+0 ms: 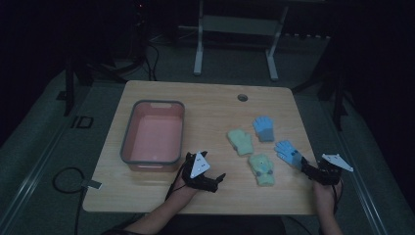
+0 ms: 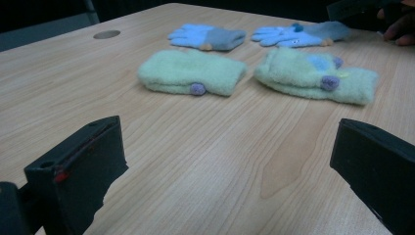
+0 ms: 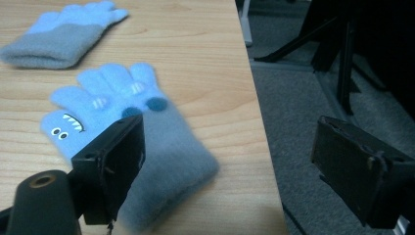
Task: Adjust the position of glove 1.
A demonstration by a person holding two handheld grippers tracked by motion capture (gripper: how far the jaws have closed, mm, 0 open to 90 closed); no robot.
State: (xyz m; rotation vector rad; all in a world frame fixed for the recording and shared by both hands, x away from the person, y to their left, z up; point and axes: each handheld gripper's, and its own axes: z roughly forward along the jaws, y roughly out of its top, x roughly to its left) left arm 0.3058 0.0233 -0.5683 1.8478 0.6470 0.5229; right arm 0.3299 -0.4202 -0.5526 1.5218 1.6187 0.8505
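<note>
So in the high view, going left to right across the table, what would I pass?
Pink tub → left gripper → green glove → blue glove → right gripper.

Bare tabletop (image 1: 210,105) lies open between the tub (image 1: 152,134) and the four gloves. The gloves cluster closely at right, with the blue glove (image 3: 127,142) near the tabletop's edge.
</note>
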